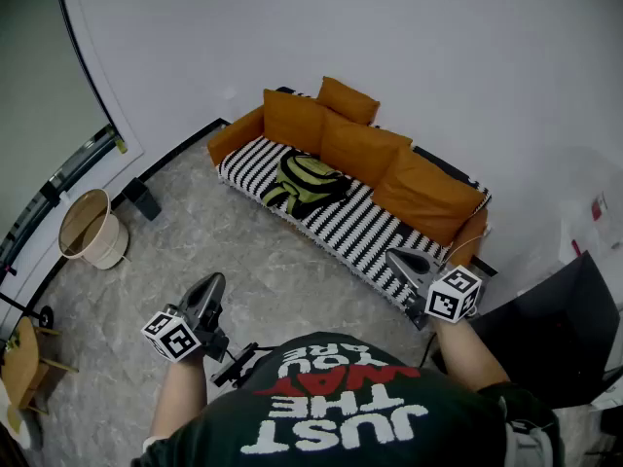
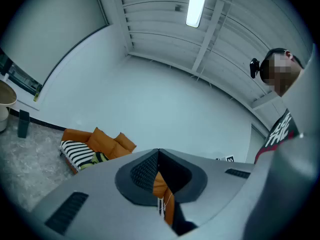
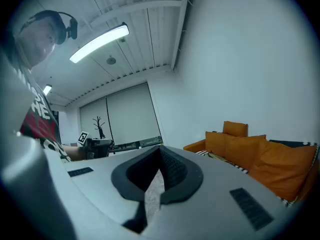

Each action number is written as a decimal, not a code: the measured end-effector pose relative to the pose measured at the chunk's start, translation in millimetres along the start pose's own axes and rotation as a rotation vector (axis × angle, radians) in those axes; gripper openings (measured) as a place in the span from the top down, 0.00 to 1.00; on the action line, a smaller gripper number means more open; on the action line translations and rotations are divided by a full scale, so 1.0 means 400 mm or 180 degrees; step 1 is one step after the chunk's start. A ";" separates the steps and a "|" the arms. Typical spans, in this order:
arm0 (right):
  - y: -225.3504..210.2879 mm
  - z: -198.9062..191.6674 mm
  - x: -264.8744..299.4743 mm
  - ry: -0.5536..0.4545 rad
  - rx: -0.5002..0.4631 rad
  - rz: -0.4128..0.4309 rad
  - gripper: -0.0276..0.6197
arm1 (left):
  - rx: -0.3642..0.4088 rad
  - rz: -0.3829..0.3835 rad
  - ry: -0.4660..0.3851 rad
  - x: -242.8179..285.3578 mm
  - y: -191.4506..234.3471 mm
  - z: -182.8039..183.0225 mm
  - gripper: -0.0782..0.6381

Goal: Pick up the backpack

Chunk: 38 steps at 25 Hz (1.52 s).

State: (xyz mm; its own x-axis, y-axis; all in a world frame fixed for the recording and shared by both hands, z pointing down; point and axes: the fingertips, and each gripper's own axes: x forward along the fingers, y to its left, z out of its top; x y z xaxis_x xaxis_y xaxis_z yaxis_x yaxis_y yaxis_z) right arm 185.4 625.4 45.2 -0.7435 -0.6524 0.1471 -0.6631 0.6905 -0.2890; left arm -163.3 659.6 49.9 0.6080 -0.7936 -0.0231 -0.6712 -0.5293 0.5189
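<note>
a: where is the backpack (image 1: pixel 307 183)?

b: in the head view it lies just above the middle of the frame. it's a yellow-green and black backpack on the striped seat of the sofa (image 1: pixel 362 230), toward the sofa's left end, right in front of the orange cushions (image 1: pixel 362 150).

a: and the grippers?

b: both sit low in the frame, well apart from it, over the grey marbled floor (image 1: pixel 263 280). the left gripper (image 1: pixel 208 288) is at lower left. the right gripper (image 1: pixel 407 258) is at lower right, and its tip overlaps the sofa's right end in the picture.

a: are the fingers grasping anything?

b: no. in the left gripper view the fingers (image 2: pixel 142 173) are clenched, tips meeting, and only a slice of sofa shows through the slit below the tips. in the right gripper view the fingers (image 3: pixel 175 168) are also clenched tip to tip, with floor showing through the slit.

a: anything else around?

b: a beige bin (image 1: pixel 90 230) stands at the left edge of the head view, near the wall. each gripper carries its marker cube (image 1: pixel 171 337).
</note>
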 end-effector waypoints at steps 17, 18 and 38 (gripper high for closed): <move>-0.092 0.028 -0.031 -0.0057 0.0097 0.0018 0.91 | 0.0075 0.0077 0.0015 0.075 -0.045 -0.022 0.87; -0.100 0.032 -0.033 -0.0060 0.0097 0.0022 0.91 | 0.0099 0.0091 0.0010 0.082 -0.047 -0.020 0.87; -0.291 0.041 0.088 0.0139 0.0086 0.0186 0.91 | 0.0300 0.0424 0.0024 0.234 0.055 -0.001 0.88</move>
State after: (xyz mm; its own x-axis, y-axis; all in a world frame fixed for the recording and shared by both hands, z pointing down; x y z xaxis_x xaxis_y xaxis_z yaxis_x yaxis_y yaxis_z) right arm 237.7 516.8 68.5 -0.7843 -0.5965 0.1704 -0.6163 0.7179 -0.3237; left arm -120.9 573.6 59.6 0.5139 -0.8566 0.0474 -0.7827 -0.4455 0.4346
